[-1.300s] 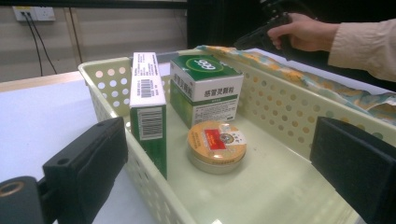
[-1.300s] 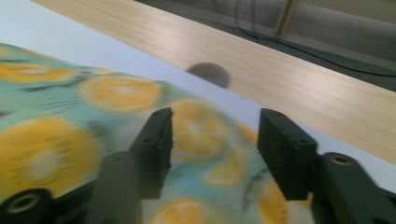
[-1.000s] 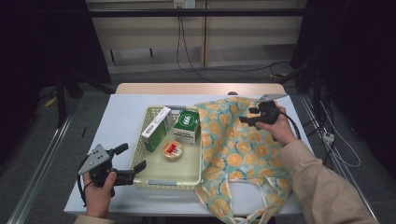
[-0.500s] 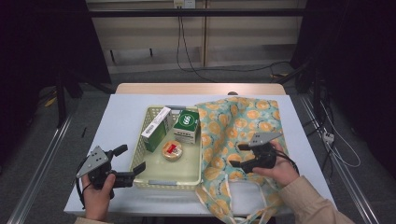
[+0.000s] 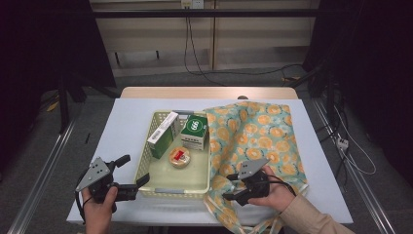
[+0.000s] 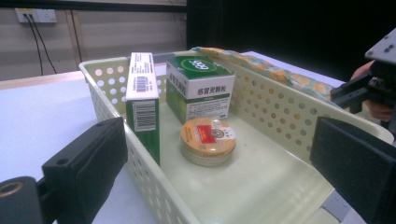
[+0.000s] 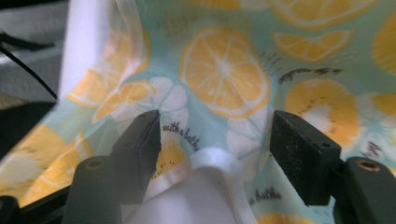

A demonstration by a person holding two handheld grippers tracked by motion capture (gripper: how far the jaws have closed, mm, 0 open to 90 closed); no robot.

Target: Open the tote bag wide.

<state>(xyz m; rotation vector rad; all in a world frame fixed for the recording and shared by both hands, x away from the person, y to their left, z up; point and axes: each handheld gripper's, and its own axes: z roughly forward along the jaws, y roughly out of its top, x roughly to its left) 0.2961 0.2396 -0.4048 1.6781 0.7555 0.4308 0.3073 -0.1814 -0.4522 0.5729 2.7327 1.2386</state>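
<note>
Reaching for the near edge of the fruit-print tote bag, the right gripper hovers over the cloth with its jaws spread — in the right gripper view the white-trimmed rim of the bag's mouth lies between the two pads, but neither pad touches it yet. The bag lies flat on the white table, just beside the right wall of the yellow basket, its mouth toward the person.

By the look of things, the packing has not begun. All three goods sit in the basket: a tall green-and-white carton standing against the left wall, a green medicine box next to it, and a round tin lying in front of them. Nothing looks to have gone into the bag.

The left gripper waits at the basket's near left corner, jaws wide apart and empty, pointed along the basket's inside.

What is left, as I judge it — pinch the rim, lift the mouth open, then move each item across.
</note>
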